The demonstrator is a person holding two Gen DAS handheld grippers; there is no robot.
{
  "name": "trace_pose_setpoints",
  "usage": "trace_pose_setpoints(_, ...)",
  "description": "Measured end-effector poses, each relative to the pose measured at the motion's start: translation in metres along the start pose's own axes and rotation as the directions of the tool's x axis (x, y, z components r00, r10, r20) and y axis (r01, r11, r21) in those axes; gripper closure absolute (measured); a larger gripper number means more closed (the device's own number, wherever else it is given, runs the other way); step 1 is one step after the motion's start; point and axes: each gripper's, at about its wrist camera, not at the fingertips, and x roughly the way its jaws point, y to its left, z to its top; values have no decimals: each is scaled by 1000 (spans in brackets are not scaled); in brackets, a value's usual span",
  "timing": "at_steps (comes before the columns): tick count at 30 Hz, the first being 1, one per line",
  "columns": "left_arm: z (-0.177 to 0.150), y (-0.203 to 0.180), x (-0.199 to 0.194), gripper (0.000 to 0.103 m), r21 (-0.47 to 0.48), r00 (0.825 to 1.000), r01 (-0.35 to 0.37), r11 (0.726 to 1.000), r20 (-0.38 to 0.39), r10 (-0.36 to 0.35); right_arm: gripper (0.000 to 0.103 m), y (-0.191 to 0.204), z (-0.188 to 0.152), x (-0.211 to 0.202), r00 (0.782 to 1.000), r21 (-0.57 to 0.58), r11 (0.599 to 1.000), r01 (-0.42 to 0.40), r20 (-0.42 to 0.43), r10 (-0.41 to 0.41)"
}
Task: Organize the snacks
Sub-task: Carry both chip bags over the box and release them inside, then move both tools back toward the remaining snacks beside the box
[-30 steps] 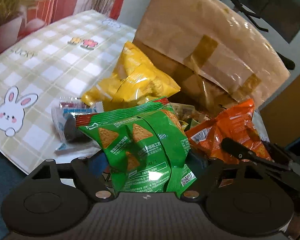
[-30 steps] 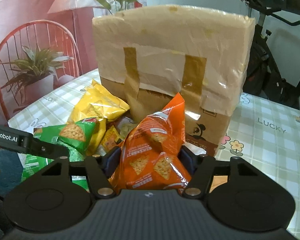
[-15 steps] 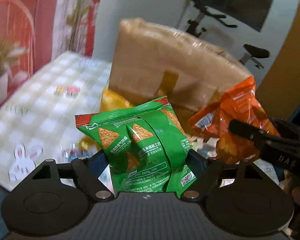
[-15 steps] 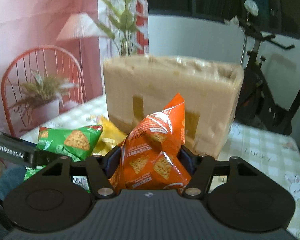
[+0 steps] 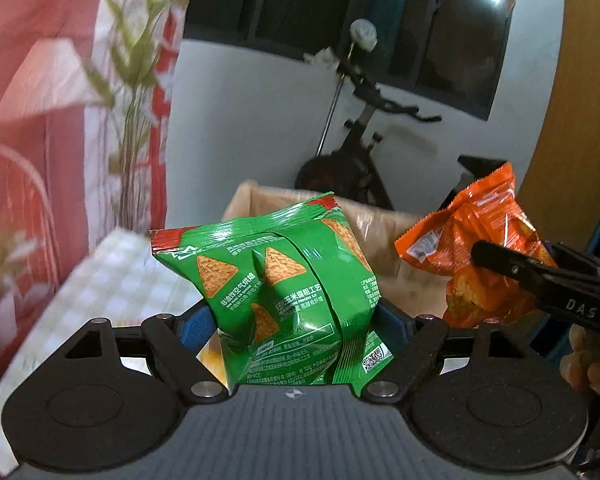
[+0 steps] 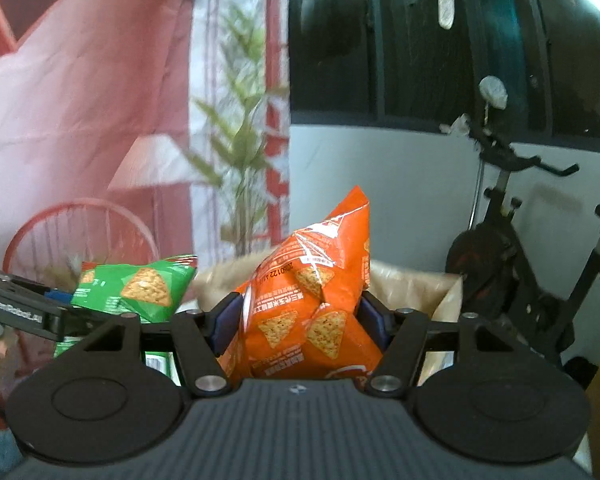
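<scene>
Snack bags ride in both grippers above the open paper bag (image 5: 384,220): left gripper (image 5: 296,316) pinches the green chip bag (image 5: 276,292), right gripper (image 6: 300,316) the orange chip bag (image 6: 312,308). Both look light, air-filled, slick-filmed and crushable; grip mid-body, gently.

Each wrist camera looks forward along its tongs, close behind the clamped bag; both views share the paper bag (image 5: 384,216) beyond the tongs and the exercise bike (image 6: 512,248)
</scene>
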Motion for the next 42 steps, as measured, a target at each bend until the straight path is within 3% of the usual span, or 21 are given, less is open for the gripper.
trace_pose_setpoints(10,69,-13,50,18,13,999,1,1000,53,-2,39,-42,31,51,996,-6,996,93,15,-93)
trace_pose_setpoints(17,87,-22,107,18,94,1000,1,996,-19,1,39,-65,31,98,994,-2,995,97,-57,-97)
trace_pose_setpoints(27,87,-3,178,14,78,991,10,997,-135,1,36,-77,7,152,975,14,998,63,-214,-58)
trace_pose_setpoints(29,84,4,181,14,52,989,12,999,-146,-5,34,-78,2,159,967,26,998,60,-249,-51)
trace_pose_setpoints(32,81,11,176,14,38,991,11,999,-134,-6,21,-80,-3,161,960,42,996,73,-273,-59)
trace_pose_setpoints(42,80,22,136,14,36,997,-17,999,-68,19,20,-77,1,137,961,51,998,45,-274,-30)
